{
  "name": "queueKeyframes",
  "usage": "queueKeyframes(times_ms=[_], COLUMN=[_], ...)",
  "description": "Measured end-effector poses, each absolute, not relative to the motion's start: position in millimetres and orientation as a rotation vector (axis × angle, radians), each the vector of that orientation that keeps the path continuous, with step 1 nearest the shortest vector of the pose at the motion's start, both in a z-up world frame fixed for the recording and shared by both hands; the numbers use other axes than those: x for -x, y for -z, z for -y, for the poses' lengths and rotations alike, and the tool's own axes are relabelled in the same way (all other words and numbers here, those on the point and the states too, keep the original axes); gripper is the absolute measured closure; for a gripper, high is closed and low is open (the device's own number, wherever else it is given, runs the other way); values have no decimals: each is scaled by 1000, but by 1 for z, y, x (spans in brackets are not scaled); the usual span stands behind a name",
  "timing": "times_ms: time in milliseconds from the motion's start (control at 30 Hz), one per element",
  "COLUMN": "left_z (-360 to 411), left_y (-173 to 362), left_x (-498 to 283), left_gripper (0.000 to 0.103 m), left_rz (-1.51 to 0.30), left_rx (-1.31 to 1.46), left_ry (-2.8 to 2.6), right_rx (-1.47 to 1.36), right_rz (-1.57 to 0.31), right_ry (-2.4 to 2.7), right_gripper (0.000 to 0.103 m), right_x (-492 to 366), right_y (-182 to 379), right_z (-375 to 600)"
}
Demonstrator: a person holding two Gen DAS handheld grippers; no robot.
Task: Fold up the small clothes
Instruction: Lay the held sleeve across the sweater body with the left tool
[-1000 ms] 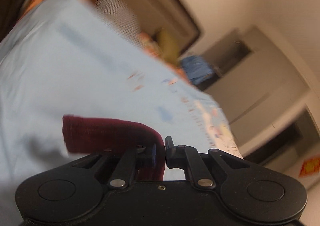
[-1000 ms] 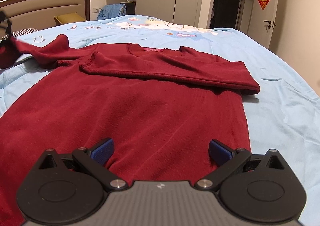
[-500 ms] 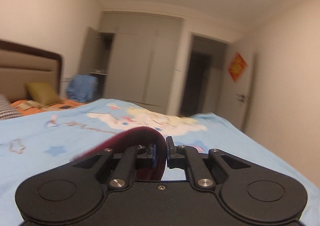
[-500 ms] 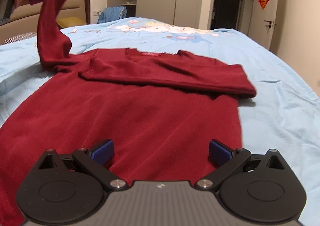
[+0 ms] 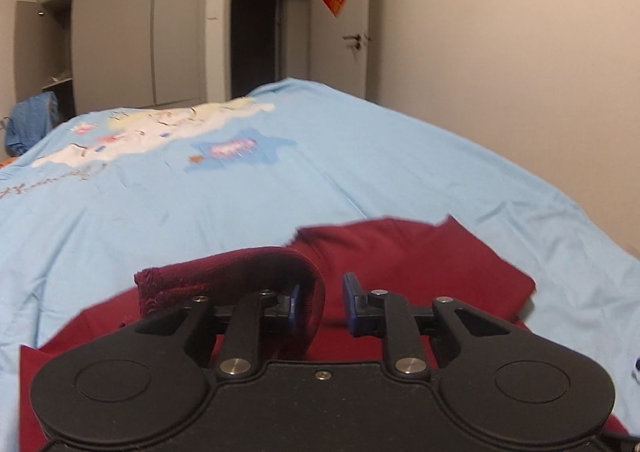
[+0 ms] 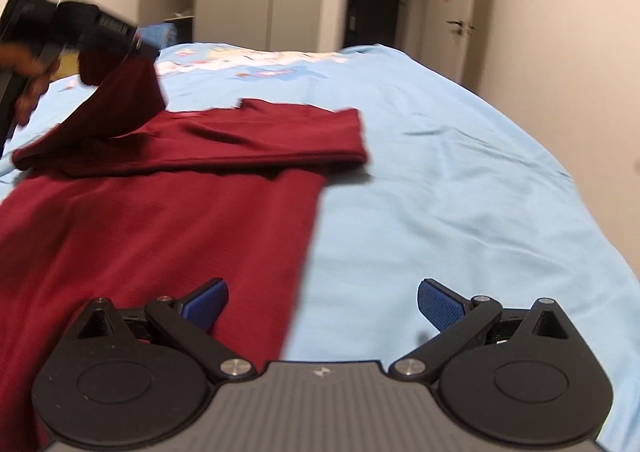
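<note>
Two sleeves decide this fold, and one of them is already lying flat across the chest of the red sweater [image 6: 168,236], its long axis running straight across the garment from side to side. The sweater itself is spread out on the blue bed [image 6: 460,192], collar toward the far end, hem toward me.

I have the other sleeve [image 5: 236,272] at my left gripper [image 5: 318,302], and that gripper is clearly the nearer one to the job: it sits right over the upper part of the sweater, with the folded sleeve just ahead of it and below. I read this as the drop point, so the sleeve should come down along that same crosswise line, on top of its partner.

Now the jaws: they have just been opening, and I see a clear gap between them. The cuff is draped over the left finger [image 5: 294,306] and bulges into the gap, but the right pad stands free of it, so nothing is pinched any more. From the right wrist view the sleeve hangs from the left gripper [image 6: 116,30] in a slack band down to the shoulder.

My right gripper [image 6: 322,306] hovers low near the hem, straddling the sweater's right edge, jaws spread wide and holding nothing. I judge it is waiting its turn for the body fold.
</note>
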State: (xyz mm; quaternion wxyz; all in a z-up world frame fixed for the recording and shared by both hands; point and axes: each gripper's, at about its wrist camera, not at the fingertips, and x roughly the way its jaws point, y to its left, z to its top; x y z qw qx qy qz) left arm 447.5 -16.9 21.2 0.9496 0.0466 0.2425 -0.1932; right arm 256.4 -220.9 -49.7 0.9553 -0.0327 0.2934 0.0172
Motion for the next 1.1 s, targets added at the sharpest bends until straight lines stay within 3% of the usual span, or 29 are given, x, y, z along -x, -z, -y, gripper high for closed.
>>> queueKeyframes(times_ms=[200,400,867,1100], left_z=[34,51,66,83], left_y=[-6,-2,16,23], left_x=[-429,-415,-383,-365], left_gripper=[38,21,4,4], left_rz=[-538,-560,-638,-595], left_rx=[-115,-243,-590,-850], left_ry=[498,581,726,789], right_rx=[19,17,14,21], right_rz=[-612,-615,-608,-608], right_ry=[-25,-24,-17,-9], right_gripper=[0,0,0,0], right_x=[-249,-245,-243,-243], right_y=[56,58,57,55], right_z=[241,240,241,238])
